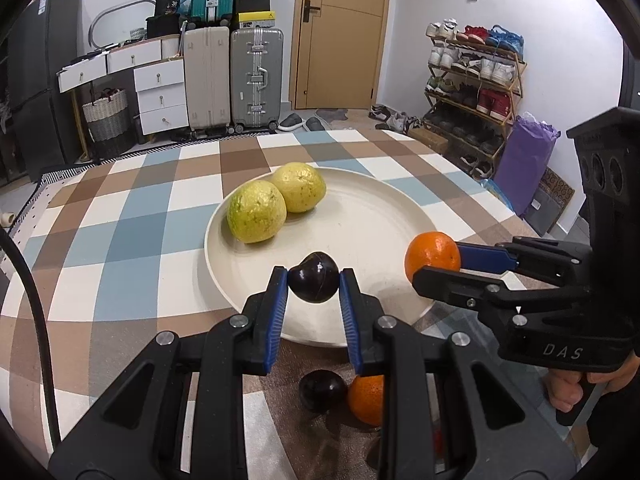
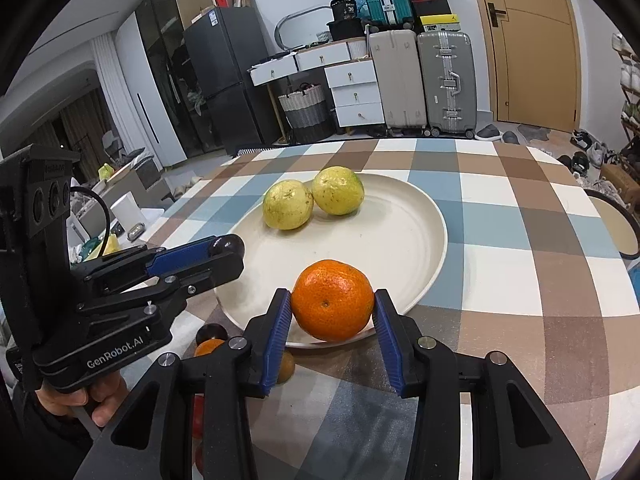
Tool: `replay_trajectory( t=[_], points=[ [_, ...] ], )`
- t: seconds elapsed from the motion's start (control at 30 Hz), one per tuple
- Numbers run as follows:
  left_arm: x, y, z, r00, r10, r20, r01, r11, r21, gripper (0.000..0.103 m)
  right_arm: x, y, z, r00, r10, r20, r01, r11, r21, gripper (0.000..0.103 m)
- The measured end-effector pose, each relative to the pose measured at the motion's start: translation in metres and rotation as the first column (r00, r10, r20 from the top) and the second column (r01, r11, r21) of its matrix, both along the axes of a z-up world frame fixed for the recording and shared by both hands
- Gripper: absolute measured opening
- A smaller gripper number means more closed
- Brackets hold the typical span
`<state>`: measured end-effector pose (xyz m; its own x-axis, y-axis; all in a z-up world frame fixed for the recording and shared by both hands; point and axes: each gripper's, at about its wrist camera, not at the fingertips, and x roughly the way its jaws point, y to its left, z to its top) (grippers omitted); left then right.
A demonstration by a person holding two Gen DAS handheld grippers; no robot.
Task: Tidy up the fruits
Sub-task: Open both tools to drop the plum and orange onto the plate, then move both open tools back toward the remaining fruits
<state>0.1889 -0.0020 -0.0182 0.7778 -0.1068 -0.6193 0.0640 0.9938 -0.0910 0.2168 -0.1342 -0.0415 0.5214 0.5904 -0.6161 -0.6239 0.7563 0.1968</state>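
Gripping a dark plum, the left gripper has both blue pads pressed against the fruit's sides and holds it above the near part of the cream plate. From the right wrist view the same plum shows only as a dark round tip between that gripper's fingers, over the plate's left rim.

The right gripper is clamped on an orange, pads tight on either side, stem scar facing the camera; the fruit hangs over the plate's near rim. In the left wrist view this orange sits at the plate's right edge, held by the gripper coming in from the right.

Two yellow-green fruits rest on the far left part of the plate, touching each other: one nearer and one just behind it. The rest of the plate is bare.

Off the plate, on the near side, a second plum and a second orange lie on the checked cloth, touching each other, partly hidden by the left gripper's fingers. Something red shows beside them, too hidden to name.

A hand wraps the right gripper's handle, and another hand holds the left one.

Beyond the plate, past the table's far edge, stand suitcases, white drawers, a woven basket, a wooden door and a shoe rack.
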Motion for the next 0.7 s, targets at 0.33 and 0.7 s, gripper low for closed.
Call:
replay_trajectory(
  t=[0.33, 0.7],
  points=[
    [0.0, 0.002, -0.004, 0.999, 0.006, -0.034, -0.006, 1.0, -0.008, 0.024, -0.003, 0.001, 0.002, 1.0, 0.0, 0.017, 0.0, 1.0, -0.014, 0.058],
    [-0.014, 0.011, -0.002, 0.999, 0.048, -0.01, -0.048, 0.999, -0.015, 0.083, -0.003, -0.013, 0.006, 0.998, -0.05, 0.043, 0.048, 0.998, 0.051, 0.091]
  ],
)
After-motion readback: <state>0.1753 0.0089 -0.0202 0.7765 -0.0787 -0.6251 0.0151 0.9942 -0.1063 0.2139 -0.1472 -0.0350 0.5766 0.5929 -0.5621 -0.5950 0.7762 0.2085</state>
